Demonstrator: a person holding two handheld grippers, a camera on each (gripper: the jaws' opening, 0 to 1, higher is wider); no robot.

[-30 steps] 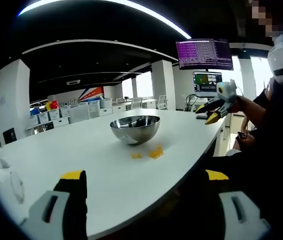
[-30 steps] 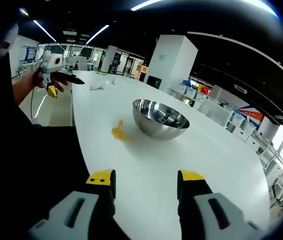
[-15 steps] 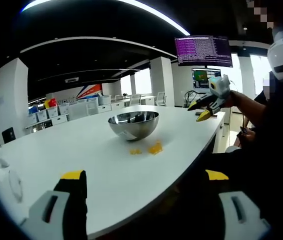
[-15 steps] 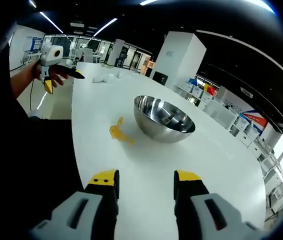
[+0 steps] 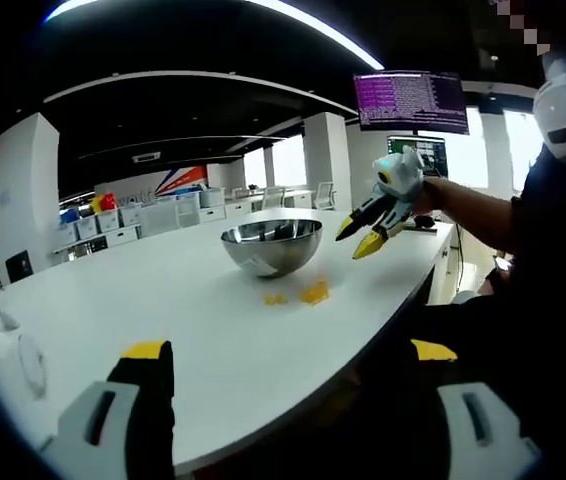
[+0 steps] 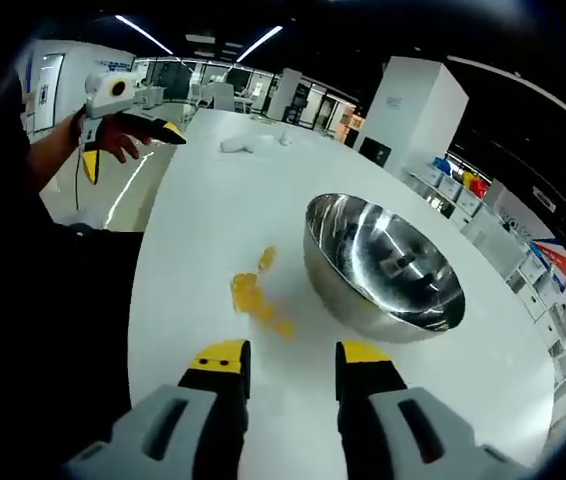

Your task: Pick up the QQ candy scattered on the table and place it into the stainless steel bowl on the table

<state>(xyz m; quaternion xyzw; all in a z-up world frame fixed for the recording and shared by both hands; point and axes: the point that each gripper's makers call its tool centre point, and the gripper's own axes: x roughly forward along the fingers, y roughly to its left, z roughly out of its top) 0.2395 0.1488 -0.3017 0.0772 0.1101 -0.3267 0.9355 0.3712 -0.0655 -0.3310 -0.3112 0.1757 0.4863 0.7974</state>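
Note:
The stainless steel bowl (image 5: 271,245) (image 6: 383,265) stands upright on the white table (image 5: 133,300) (image 6: 203,200). Yellow QQ candies (image 5: 303,294) (image 6: 253,295) lie scattered on the table beside it. My left gripper (image 5: 291,352) is wide open and empty, back at the table's edge; the right gripper view shows it held off the table's side (image 6: 131,148). My right gripper (image 6: 293,353) hovers above the table just short of the candies, open and empty. The left gripper view has it in the air beside the bowl (image 5: 358,238).
Small white objects (image 6: 248,143) (image 5: 8,340) lie near one end of the table. A monitor (image 5: 410,100) hangs behind the person's arm. Storage boxes and pillars stand far behind the table.
My right gripper has moved in over the table toward the bowl and candies, which now look larger in its view. The left gripper has barely moved.

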